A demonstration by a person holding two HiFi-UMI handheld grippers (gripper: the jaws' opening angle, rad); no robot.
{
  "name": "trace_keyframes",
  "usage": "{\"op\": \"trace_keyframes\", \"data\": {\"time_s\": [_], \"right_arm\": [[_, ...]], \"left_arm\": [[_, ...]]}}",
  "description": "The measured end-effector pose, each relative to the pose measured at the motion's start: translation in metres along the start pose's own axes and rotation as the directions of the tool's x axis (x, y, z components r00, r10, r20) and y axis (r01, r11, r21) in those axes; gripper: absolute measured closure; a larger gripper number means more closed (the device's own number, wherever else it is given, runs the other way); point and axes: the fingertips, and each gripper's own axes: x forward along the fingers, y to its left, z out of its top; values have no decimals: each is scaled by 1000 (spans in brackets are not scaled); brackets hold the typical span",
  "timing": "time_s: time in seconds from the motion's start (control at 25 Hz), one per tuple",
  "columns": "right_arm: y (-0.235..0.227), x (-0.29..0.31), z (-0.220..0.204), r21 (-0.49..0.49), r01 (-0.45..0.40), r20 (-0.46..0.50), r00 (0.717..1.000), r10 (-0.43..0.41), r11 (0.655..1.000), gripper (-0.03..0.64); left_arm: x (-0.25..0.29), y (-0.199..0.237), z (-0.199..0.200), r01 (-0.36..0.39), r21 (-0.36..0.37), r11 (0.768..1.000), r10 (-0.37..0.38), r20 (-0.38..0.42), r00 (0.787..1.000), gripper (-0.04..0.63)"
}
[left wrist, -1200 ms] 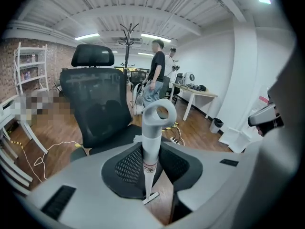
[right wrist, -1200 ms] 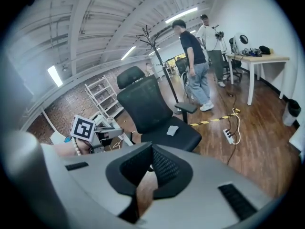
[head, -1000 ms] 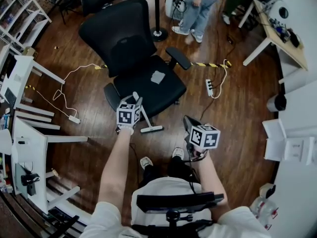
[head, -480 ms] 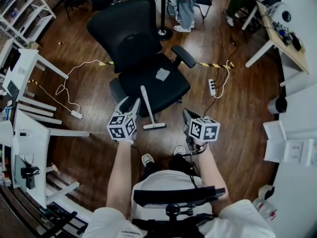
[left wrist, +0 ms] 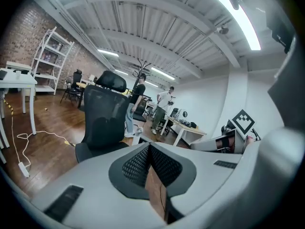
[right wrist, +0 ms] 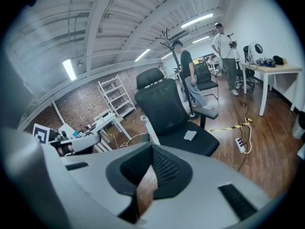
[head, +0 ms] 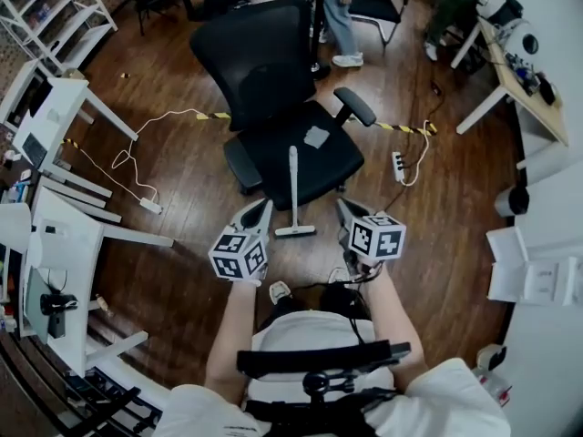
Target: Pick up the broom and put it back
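A small white broom (head: 293,189) stands nearly upright on the wood floor, its head (head: 296,231) down and its handle leaning on the front of a black office chair's seat (head: 269,157). My left gripper (head: 258,209) hangs just left of the broom head, apart from it, jaws shut and empty. My right gripper (head: 345,209) is to the broom's right, also shut on nothing. The handle's top (left wrist: 136,136) shows past the shut pads in the left gripper view. In the right gripper view the handle (right wrist: 148,129) stands before the chair (right wrist: 167,113).
A grey cloth (head: 316,137) lies on the chair seat. A power strip (head: 399,164) with cable and striped tape lie on the floor to the right. White tables (head: 55,116) stand at the left, a white desk (head: 510,57) at the far right. People (head: 337,12) stand behind the chair.
The left gripper let go of the broom handle, drew back toward me and shut. The broom went from slanted to nearly upright against the chair. The right gripper shifted a little forward.
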Motion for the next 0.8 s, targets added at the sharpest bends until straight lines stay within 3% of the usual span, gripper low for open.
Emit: {"op": "trace_keyframes", "data": {"time_s": [0.28,0.6,0.8], "right_arm": [[29,-13,-27,-2,-30,2,1000,30,1000,603],[9,-47,-42,-45,-109,-1,994,109,993,603],[-24,-105,-49,-76,-157,16,987,158,985,603]], "left_arm": [[-25,-29,-9,50,-9,999,-50,-1,999,595],[-35,-82,-42,-4,-30,1000,3,-19,1000,595],[-27,-147,-58,-41,-17,999,41,1,999,595]]}}
